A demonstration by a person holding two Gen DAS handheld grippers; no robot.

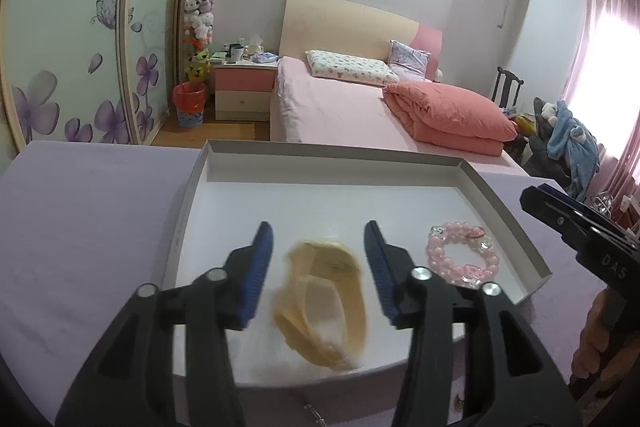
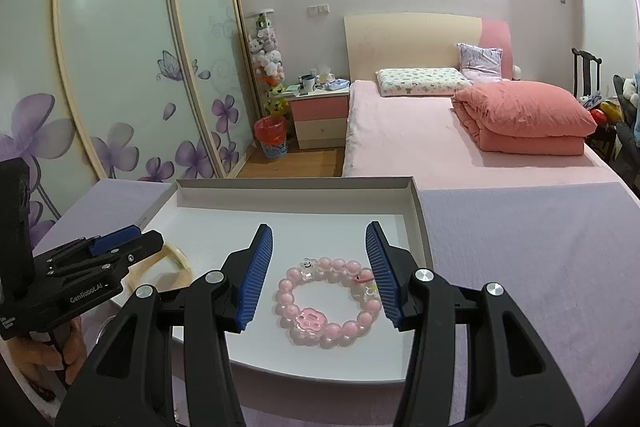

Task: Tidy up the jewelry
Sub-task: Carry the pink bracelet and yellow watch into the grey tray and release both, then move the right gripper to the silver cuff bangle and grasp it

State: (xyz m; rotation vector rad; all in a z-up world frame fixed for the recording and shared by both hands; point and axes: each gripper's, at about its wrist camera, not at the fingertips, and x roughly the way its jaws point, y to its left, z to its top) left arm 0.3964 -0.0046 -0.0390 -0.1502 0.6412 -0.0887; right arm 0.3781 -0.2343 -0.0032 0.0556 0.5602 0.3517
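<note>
A shallow white tray (image 1: 332,151) sits on a lavender tabletop (image 1: 88,227). Inside it lies a yellow bangle (image 1: 320,255), blurred, between the blue pads of my left gripper (image 1: 319,227); the jaws are open and the pads are clear of it. To its right lies a pink bead bracelet (image 1: 436,259) with clear charms. In the right wrist view this bracelet (image 2: 310,321) rests flat on the tray (image 2: 296,187) between the fingers of my right gripper (image 2: 319,227), which is open and not touching it. The left gripper (image 2: 146,237) shows at the left, over the bangle (image 2: 180,259).
The lavender tabletop (image 2: 520,247) extends to both sides of the tray. Beyond its far edge are a pink bed (image 2: 440,131), a nightstand (image 2: 320,115) and sliding wardrobe doors (image 2: 120,67). A hand (image 2: 48,355) holds the left gripper's handle.
</note>
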